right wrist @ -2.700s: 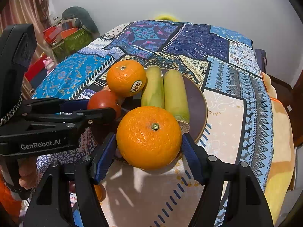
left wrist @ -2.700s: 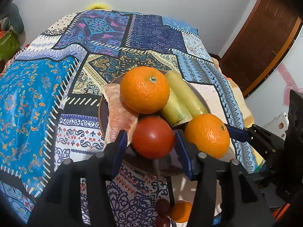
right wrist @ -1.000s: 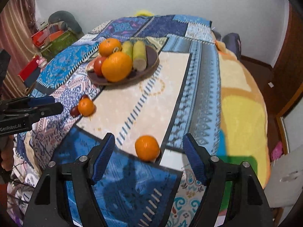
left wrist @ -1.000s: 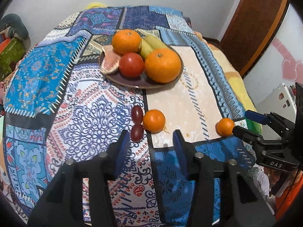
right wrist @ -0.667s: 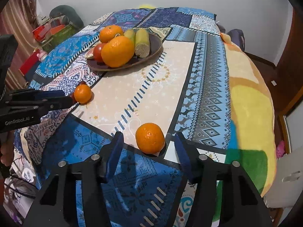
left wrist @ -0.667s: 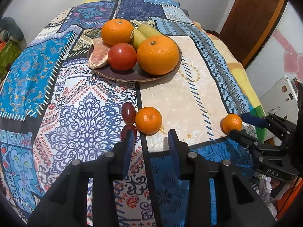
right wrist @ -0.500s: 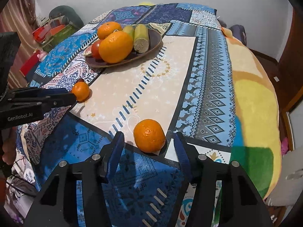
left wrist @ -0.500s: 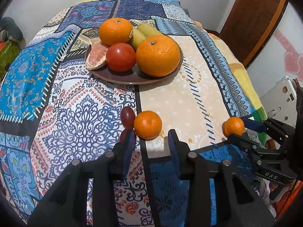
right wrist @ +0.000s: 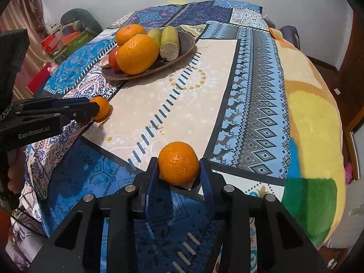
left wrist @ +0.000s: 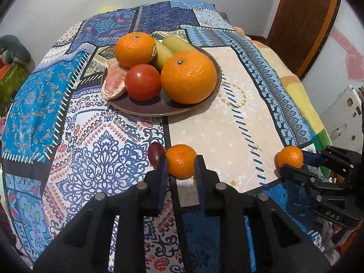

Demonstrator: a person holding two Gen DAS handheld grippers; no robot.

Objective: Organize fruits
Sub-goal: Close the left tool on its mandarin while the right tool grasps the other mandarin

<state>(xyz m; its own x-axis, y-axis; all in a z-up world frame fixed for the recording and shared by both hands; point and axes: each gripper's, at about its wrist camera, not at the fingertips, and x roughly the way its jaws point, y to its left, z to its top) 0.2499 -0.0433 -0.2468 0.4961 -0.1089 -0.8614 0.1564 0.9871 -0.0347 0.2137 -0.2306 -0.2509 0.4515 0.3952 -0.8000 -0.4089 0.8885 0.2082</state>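
Your left gripper (left wrist: 180, 167) is clamped on a tangerine (left wrist: 180, 161), and your right gripper (right wrist: 178, 169) squeezes another mandarin (right wrist: 178, 162) on the tablecloth (right wrist: 250, 95).

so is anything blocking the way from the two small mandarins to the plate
Nothing visible on the cloth between either one and the plate. The left mandarin and right mandarin both face bare cloth, but the big orange and tomato crowd the plate's near side.

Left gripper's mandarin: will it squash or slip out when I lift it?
The left gripper clamps the small mandarin at its widest part, so slipping looks unlikely. Its dimpled peel probably gives under pressure; squeeze gently. Being round, it would likely roll on the tablecloth if dropped.
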